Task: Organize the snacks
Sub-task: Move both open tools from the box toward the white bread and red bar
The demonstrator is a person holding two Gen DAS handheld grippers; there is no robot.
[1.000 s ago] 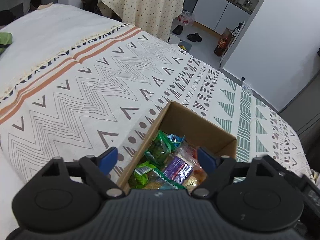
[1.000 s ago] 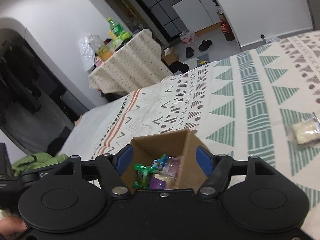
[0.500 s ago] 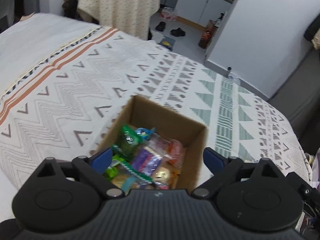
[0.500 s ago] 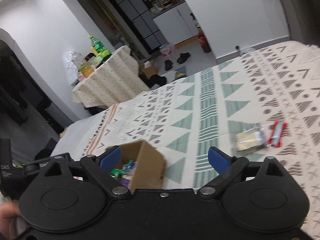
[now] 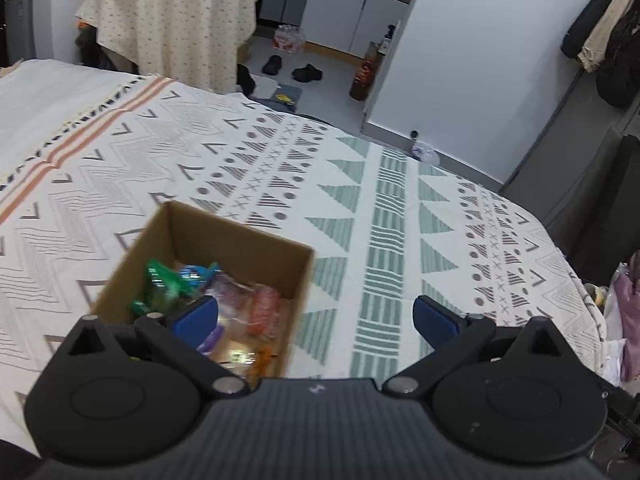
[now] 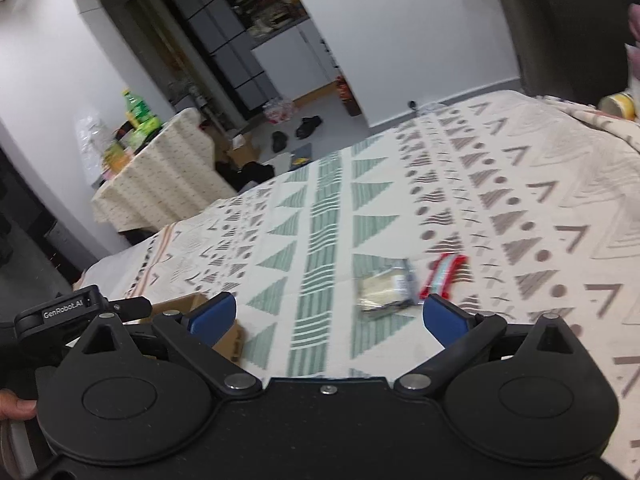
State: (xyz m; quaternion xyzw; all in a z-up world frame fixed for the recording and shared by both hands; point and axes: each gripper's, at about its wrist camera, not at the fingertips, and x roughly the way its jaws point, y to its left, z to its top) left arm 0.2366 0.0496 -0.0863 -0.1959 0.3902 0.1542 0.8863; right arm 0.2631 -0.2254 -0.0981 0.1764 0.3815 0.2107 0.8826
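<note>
An open cardboard box (image 5: 236, 236) sits on the patterned bedspread (image 5: 360, 200), holding several wrapped snacks in green, purple and orange (image 5: 224, 300). My left gripper (image 5: 316, 316) is open and empty, just right of the box's near corner. In the right wrist view a clear pack of pale biscuits (image 6: 384, 288) and a red wrapped bar (image 6: 442, 274) lie side by side on the bedspread. My right gripper (image 6: 328, 312) is open and empty, close before the clear pack. The box corner (image 6: 228, 340) shows at its lower left.
A table with a dotted cloth (image 5: 172, 28) holding bottles stands beyond the bed. Shoes (image 5: 292, 68) lie on the floor near a white wall. Clothes hang at the right (image 5: 608, 32). The left gripper's body (image 6: 72, 312) sits at the right wrist view's left edge.
Both grippers have swung right, away from the box. The box slid left in both views. The clear pack and red bar came closer to the right gripper. Both jaws have widened.
</note>
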